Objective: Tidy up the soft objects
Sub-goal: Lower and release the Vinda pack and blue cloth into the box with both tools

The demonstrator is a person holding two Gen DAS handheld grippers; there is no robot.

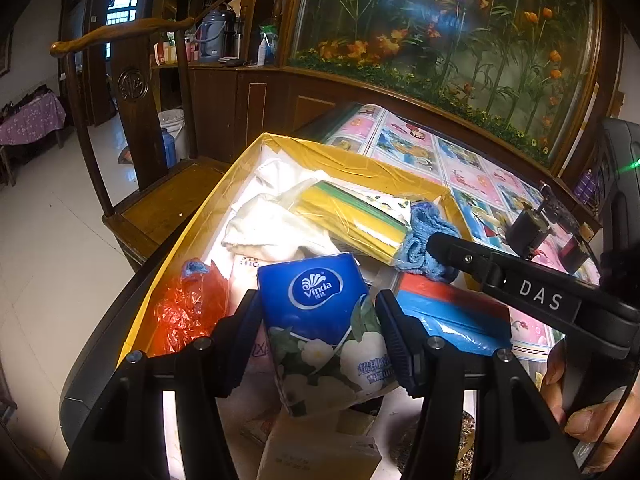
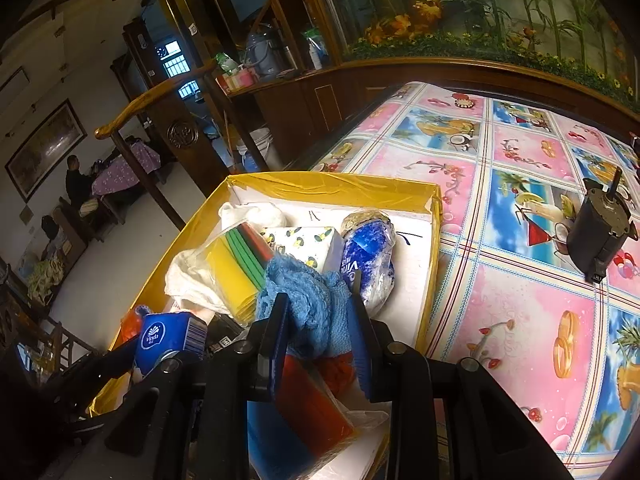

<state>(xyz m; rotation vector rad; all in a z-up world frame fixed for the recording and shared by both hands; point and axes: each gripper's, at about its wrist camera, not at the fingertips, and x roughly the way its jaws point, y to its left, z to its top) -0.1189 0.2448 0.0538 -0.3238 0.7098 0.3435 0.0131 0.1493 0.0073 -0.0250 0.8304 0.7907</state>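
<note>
Over the yellow-edged box [image 1: 280, 152] at the corner of the table, both grippers point down into the contents. The left gripper [image 1: 318, 340] holds a blue tissue pack [image 1: 320, 320] between its two pads, which press on the pack's sides; the pack stands tilted above the near end of the box. The right gripper [image 2: 318, 320] is clamped on a blue knitted cloth [image 2: 304, 296], with the jaws narrow and the fabric bunched between them. In the left wrist view, the same cloth [image 1: 420, 240] hangs at the tip of the right gripper's finger, just beside a clear bag of yellow and green sheets [image 1: 352, 216].

Inside the box, a white cloth [image 1: 272, 216] lies under the bag of sheets. A red plastic bag [image 1: 180, 312] sits at the left wall. A red and blue packet [image 1: 452, 312] lies at the near right. In the right wrist view, a white box with a lemon print [image 2: 308, 244] and a second, crumpled blue tissue pack [image 2: 368, 256] rest toward the far end.

The tablecloth [image 2: 520, 320] shows pink and blue printed squares. A small dark motor [image 2: 600, 232] stands on it, well apart from the box. A wooden chair [image 1: 140, 120] stands beside the table.
</note>
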